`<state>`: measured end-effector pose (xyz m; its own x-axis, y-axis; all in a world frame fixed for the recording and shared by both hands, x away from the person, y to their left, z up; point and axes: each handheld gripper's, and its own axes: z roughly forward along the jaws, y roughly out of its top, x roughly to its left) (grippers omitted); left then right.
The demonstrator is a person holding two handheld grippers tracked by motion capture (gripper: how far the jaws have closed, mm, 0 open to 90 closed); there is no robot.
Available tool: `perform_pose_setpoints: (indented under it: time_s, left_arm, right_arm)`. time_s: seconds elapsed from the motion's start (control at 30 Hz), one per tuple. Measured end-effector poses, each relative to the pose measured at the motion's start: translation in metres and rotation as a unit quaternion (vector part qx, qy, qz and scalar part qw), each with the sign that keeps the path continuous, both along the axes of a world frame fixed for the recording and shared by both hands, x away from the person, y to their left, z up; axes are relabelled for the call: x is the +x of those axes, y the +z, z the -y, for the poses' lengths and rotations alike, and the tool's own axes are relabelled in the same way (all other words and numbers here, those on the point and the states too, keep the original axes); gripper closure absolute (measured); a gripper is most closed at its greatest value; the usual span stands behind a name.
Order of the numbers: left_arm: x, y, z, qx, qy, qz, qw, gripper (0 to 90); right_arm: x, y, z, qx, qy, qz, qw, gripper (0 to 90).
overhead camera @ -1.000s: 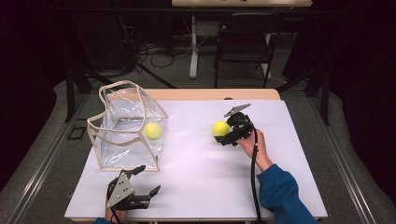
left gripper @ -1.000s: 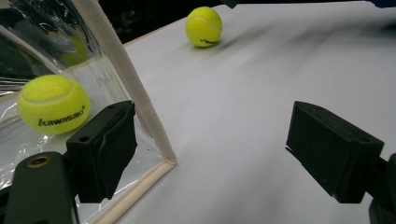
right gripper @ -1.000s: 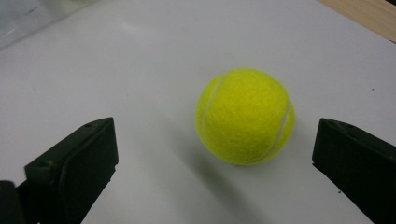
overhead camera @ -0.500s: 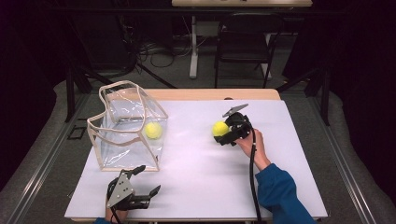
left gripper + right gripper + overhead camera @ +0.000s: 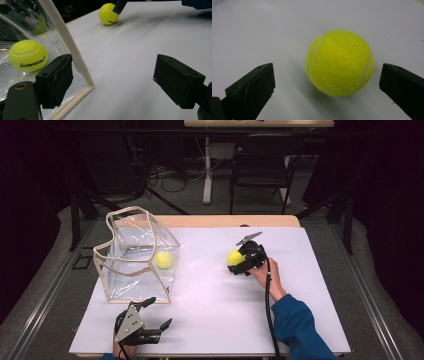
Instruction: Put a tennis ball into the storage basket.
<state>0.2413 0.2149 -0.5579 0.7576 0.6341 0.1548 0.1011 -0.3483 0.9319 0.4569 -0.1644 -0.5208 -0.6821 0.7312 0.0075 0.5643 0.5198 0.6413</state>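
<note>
A yellow tennis ball (image 5: 339,62) rests on the white table, between the wide-apart jaws of my right gripper (image 5: 327,75), which is open and touches it on neither side. From above, that ball (image 5: 233,257) sits at the left of the right gripper (image 5: 241,262), mid-right on the table. A second tennis ball (image 5: 164,259), marked "kawasaki" (image 5: 28,55), lies inside a clear plastic bag (image 5: 135,255) with beige trim at the left. My left gripper (image 5: 159,312) stands open near the front edge, just in front of the bag's corner (image 5: 75,57), holding nothing.
The white table top (image 5: 210,305) stretches between the bag and the right hand. A cable (image 5: 267,310) trails from the right gripper along a blue sleeve (image 5: 300,330). A dark chair (image 5: 260,165) and table legs stand beyond the far edge.
The right gripper has edged slightly left around the ball. The left gripper, the bag and both balls have stayed put.
</note>
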Motion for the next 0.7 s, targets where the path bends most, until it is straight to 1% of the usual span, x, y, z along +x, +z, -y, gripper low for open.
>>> perform_pose_setpoints:
  time_s: [0.13,0.23,0.3,0.33,0.4,0.47,0.53,0.67,0.7]
  left_arm:
    - [0.000,0.000,0.000,0.001,-0.001,0.000,1.0000,16.0]
    - [0.000,0.000,0.000,0.001,-0.001,0.000,1.0000,16.0]
    - [0.000,0.000,0.000,0.000,-0.001,0.000,1.0000,16.0]
    - [0.000,0.000,0.000,0.000,-0.001,0.000,1.0000,16.0]
    - [0.000,0.000,0.000,0.001,-0.002,0.000,1.0000,16.0]
    - [0.000,0.000,0.000,0.001,-0.002,0.000,1.0000,16.0]
    - [0.000,0.000,0.000,0.001,-0.002,0.000,1.0000,16.0]
    - [0.000,0.000,0.000,0.000,-0.002,0.000,1.0000,16.0]
    - [0.000,0.000,0.000,0.000,-0.002,0.000,1.0000,16.0]
  right_arm:
    - [0.004,-0.005,-0.001,-0.006,-0.001,-0.001,1.0000,0.0]
    - [0.006,-0.008,-0.002,-0.002,-0.007,-0.001,1.0000,0.0]
    - [0.007,-0.009,-0.003,-0.005,-0.007,-0.004,0.9999,0.0]
    - [0.007,-0.010,-0.003,-0.003,-0.008,-0.004,1.0000,0.0]
    - [0.008,-0.012,-0.003,-0.005,-0.010,-0.004,0.9999,0.1]
    - [0.009,-0.013,-0.004,-0.001,-0.013,-0.009,0.9999,0.8]
    - [0.010,-0.015,-0.004,0.006,-0.014,-0.006,0.9999,1.8]
    - [0.012,-0.018,-0.005,0.008,-0.023,-0.006,0.9997,3.4]
    - [0.012,-0.019,-0.005,0.005,-0.023,-0.005,0.9997,3.8]
